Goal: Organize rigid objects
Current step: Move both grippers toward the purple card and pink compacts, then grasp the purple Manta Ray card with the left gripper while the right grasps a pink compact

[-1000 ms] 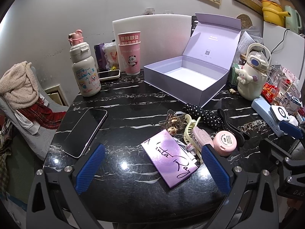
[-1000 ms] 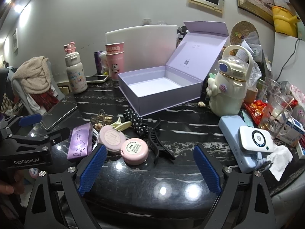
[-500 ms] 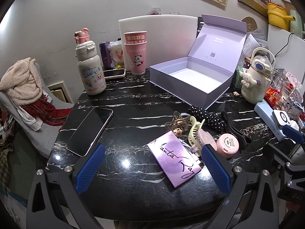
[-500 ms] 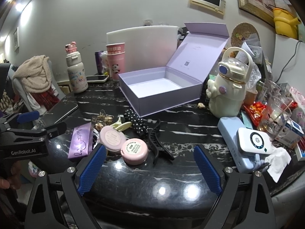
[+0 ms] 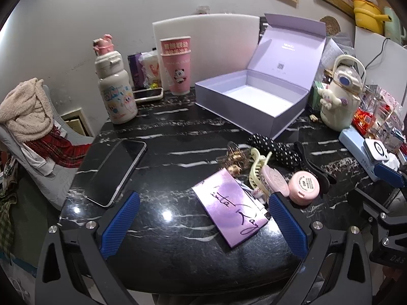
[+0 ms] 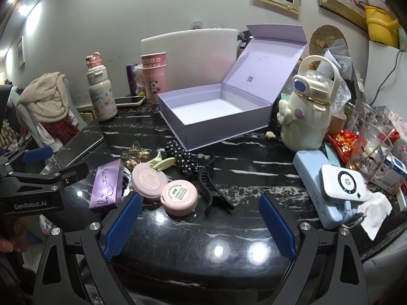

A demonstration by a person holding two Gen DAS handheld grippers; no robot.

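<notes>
Clutter sits bunched on the black marble table (image 5: 178, 132): a purple palette (image 5: 230, 209) lies between the spread fingers of the left claw (image 5: 202, 222), nearer its right finger. The right claw (image 6: 199, 225), also spread and holding nothing, hovers just short of the pink round compact (image 6: 180, 197). The open lilac box (image 6: 216, 117) stands empty farther back.
</notes>
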